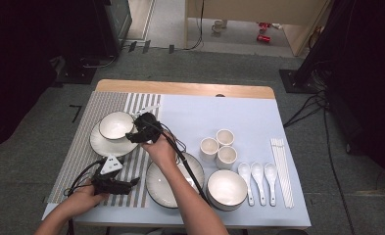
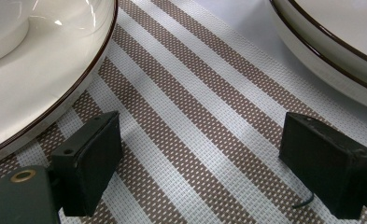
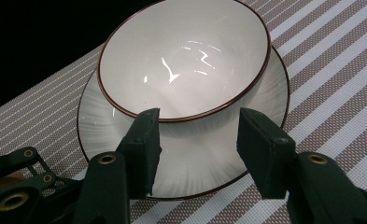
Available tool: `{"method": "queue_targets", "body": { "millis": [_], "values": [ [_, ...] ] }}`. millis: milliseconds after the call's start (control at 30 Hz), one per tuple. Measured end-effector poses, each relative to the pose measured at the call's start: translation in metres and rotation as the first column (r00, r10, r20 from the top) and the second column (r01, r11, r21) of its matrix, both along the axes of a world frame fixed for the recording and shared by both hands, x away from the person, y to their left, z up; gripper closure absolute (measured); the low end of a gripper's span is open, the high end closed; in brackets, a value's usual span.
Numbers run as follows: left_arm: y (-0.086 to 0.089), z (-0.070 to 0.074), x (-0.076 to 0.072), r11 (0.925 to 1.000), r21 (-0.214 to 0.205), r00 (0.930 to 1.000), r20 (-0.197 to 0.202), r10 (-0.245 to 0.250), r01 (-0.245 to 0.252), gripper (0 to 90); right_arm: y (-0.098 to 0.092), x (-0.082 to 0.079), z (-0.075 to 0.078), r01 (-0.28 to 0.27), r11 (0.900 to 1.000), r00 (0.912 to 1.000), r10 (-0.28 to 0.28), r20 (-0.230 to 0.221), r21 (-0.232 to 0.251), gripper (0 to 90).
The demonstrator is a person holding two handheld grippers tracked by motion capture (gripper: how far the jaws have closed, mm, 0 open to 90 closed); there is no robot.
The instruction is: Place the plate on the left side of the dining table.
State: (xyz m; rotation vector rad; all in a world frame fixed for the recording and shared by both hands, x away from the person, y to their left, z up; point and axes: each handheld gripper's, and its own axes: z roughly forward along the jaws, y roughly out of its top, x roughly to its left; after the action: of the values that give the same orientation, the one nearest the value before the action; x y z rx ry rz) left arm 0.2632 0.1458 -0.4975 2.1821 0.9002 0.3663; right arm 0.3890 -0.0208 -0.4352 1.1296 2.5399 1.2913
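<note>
Glazed ceramic, so I'm treating this bowl [image 3: 183, 60] as stiff, slick and chippable, with some weight to it. Going left to right: my left tongs [image 2: 197, 158] are wide open over the striped mat [image 2: 204, 116], holding nothing. The bowl sits on a plate [image 3: 195, 158] at the mat's far left. My right tongs [image 3: 197, 140] are about half open at the near rim, pads not touching it. I'd pinch the rim, one pad inside and one outside, and lift slowly.

Bare striped mat [image 1: 77, 147] at the frame's left leaves passage. Cups [image 1: 218, 146], spoons [image 1: 257, 176] and bowl [image 1: 227, 190] crowd the lower right.
</note>
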Motion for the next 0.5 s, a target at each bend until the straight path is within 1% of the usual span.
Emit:
{"method": "queue_targets", "body": {
  "millis": [67, 167, 267, 400, 500],
  "values": [
    [0.000, 0.000, 0.000, 1.0000, 0.001, 1.0000, 0.001, 0.000, 0.000, 13.1, -0.002, 0.000, 0.002, 0.005, 0.9999, 1.0000, -0.005, 0.000, 0.010, 46.7],
    [0.000, 0.000, 0.000, 1.0000, -0.001, 1.0000, -0.001, 0.000, 0.000, 13.1, -0.004, -0.001, 0.005, 0.014, 0.9996, 0.9999, -0.013, -0.010, 0.023, 43.6],
    [0.000, 0.000, 0.000, 0.9999, -0.013, 1.0000, -0.004, 0.003, -0.003, 13.1, -0.007, -0.003, 0.009, 0.021, 0.9997, 0.9996, -0.021, -0.020, 0.011, 42.2],
    [0.000, 0.000, 0.000, 1.0000, -0.006, 1.0000, -0.001, 0.002, -0.002, 13.1, -0.012, -0.005, 0.015, 0.023, 0.9997, 0.9994, -0.023, -0.026, 0.011, 40.9],
    [0.000, 0.000, 0.000, 1.0000, -0.006, 1.0000, 0.000, 0.002, -0.002, 13.1, -0.015, -0.007, 0.019, 0.020, 0.9996, 0.9992, -0.019, -0.035, 0.022, 38.4]
  ]
}}
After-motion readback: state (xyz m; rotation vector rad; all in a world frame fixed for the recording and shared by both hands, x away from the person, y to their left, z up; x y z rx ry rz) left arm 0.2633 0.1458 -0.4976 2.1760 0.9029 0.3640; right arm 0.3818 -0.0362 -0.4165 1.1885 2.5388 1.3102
